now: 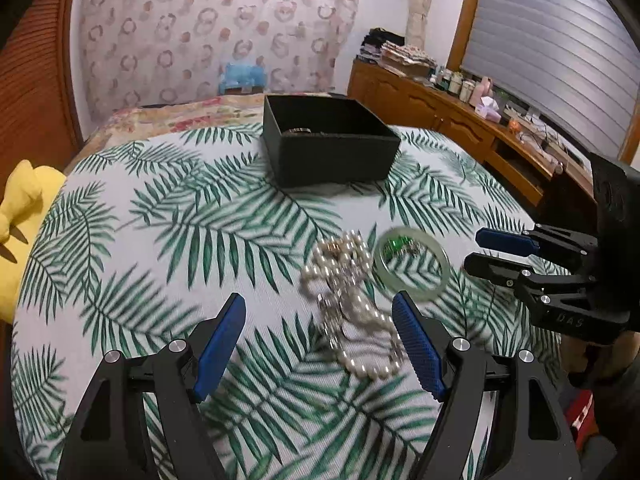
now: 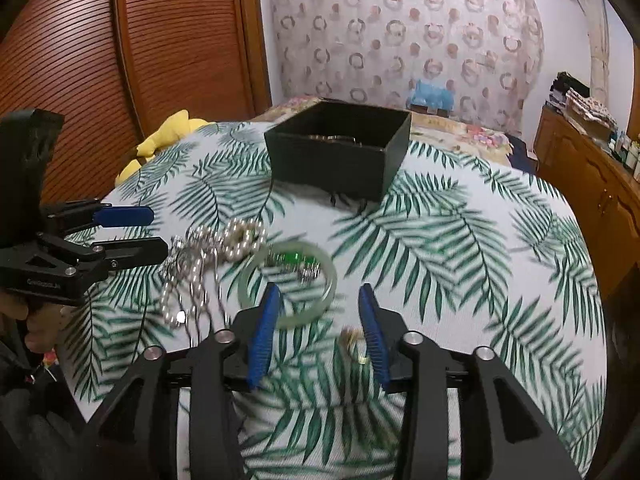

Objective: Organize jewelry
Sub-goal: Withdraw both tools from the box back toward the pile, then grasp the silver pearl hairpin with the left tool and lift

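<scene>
The jaws of the left gripper stand wide apart with nothing clamped, hanging over the near part of the leaf-print table, the pearl strand lying between and just beyond the blue pads. The jaws of the right gripper are partly apart and also grip nothing; a small gold ring lies on the cloth just inside its right pad. Just beyond its left pad lies a pale green bangle, flat on the cloth, with a small green-stoned piece inside its loop. The pearls touch a tangle of silver chain beside the bangle. Farther back stands an open black box, some metal pieces showing inside. A yellow soft toy sits at the table's edge.
</scene>
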The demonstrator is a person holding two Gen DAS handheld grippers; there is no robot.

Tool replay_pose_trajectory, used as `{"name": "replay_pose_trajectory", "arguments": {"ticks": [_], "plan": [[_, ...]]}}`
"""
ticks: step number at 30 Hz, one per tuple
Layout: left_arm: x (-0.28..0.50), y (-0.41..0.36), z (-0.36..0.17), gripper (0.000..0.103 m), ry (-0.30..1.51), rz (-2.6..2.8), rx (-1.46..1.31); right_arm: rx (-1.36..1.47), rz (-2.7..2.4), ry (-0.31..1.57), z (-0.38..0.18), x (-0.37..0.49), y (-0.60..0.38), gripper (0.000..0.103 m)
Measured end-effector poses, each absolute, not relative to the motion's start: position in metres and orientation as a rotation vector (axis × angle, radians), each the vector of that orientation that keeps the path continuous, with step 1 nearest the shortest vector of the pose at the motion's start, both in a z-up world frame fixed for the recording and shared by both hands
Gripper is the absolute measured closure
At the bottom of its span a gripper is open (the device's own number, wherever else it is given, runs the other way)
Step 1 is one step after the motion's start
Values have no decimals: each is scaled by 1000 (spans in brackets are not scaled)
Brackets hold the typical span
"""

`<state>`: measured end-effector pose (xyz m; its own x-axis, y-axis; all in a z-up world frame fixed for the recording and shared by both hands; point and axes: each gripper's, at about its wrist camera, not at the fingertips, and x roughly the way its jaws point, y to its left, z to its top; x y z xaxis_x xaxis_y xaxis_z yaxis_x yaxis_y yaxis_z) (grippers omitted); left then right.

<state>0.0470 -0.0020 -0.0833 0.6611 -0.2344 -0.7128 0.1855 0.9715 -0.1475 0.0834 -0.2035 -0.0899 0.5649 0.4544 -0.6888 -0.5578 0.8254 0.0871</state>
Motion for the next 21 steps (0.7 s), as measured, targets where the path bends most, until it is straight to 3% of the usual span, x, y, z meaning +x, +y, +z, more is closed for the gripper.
{"name": "replay_pose_trajectory", "arguments": {"ticks": [14,17,21], "plan": [[64,-5,-100,31,877,-267,-96,-109,600,801,-107,73,-207,57],[68,-8,-102,48,880,-274,-88,-105,597,800,-108,72,-208,57],[72,-13,-103,60,878,-287,-81,-105,604,786,-107,70,-208,57]]}}
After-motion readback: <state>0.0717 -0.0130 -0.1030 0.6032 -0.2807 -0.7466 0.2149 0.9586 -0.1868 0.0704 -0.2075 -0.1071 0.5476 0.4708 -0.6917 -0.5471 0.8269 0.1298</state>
